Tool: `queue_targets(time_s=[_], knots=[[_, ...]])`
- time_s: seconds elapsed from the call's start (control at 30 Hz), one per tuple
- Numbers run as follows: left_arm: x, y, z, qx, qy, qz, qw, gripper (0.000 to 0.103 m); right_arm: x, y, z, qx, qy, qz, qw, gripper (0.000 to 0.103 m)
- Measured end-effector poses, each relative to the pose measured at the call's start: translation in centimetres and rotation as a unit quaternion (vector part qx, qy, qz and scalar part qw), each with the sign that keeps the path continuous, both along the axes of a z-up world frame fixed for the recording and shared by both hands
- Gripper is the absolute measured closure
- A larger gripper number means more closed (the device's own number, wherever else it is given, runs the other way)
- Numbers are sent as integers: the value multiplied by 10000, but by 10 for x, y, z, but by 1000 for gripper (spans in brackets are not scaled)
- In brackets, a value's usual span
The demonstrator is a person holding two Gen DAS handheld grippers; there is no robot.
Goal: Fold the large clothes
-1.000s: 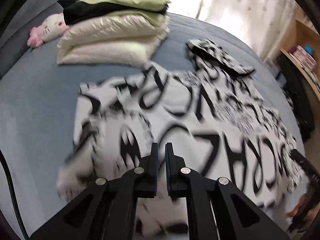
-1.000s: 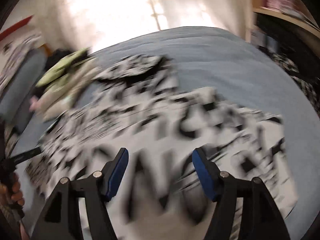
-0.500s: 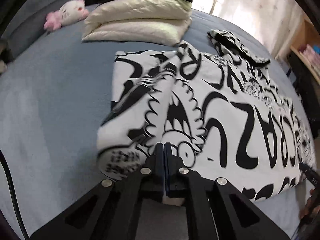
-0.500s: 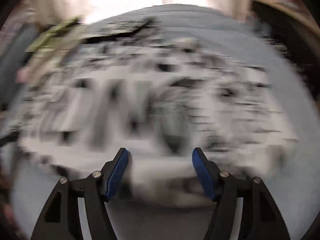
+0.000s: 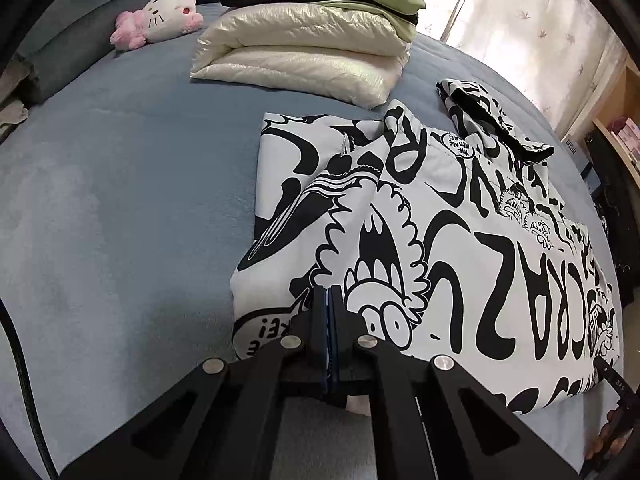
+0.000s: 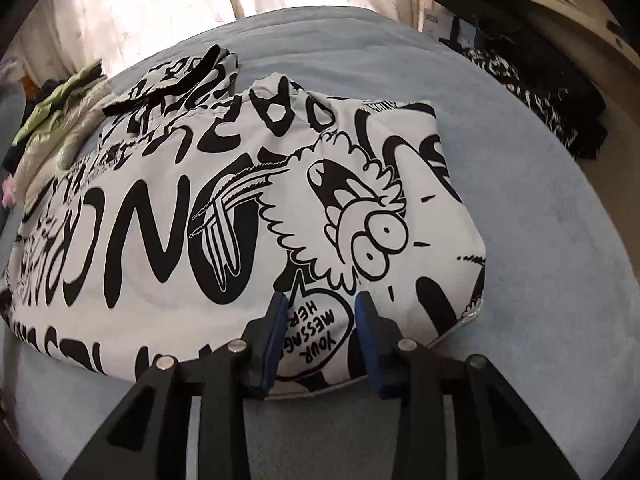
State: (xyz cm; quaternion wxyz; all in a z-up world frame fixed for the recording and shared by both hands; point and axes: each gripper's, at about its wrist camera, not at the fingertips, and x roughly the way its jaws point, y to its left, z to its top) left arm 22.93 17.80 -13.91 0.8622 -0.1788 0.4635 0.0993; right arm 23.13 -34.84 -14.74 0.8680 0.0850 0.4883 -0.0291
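Note:
A large white garment with black cartoon print (image 5: 440, 240) lies spread on the blue bed, its hood (image 5: 488, 116) at the far end. It also fills the right wrist view (image 6: 240, 208). My left gripper (image 5: 329, 300) is shut at the garment's near hem; a bit of pale cloth shows under the jaws, but I cannot tell if any is pinched between them. My right gripper (image 6: 320, 304) is open, its blue pads either side of the near edge by the "YOUR MESSAGE HERE" bubble (image 6: 316, 336).
A stack of folded cream, green and black clothes (image 5: 308, 44) sits at the far side of the bed, with a pink and white plush toy (image 5: 160, 20) to its left. Wooden shelves (image 6: 560, 8) and dark clothes (image 6: 540, 92) stand at the right. Blue bed cover (image 5: 120, 200) lies left of the garment.
The left gripper closed fully and drew back to the near hem. The right gripper swept across to the garment's near edge and its jaws narrowed. The garment now lies flatter.

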Motion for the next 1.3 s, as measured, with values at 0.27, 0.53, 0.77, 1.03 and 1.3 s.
queue_targets(time_s=[0.27,0.53,0.77,1.03,1.3], knots=[[-1,-12,10,266,163,-151,9994,96,-1,21,-5,-312,51,24,9995,50],[-3,-29,33,601,65,-357,9975,80,-2,17,-4,-173,55,-215,9996,49],[11,-44,61,780,-28,-592,9952,78,7,23,0,-105,559,-146,9983,42],[48,-57,102,1146,-165,-978,9885,78,29,43,44,-70,604,370,9975,43],[100,-81,150,1774,-445,-1392,9732,71,82,55,136,-641,-315,720,9948,43]])
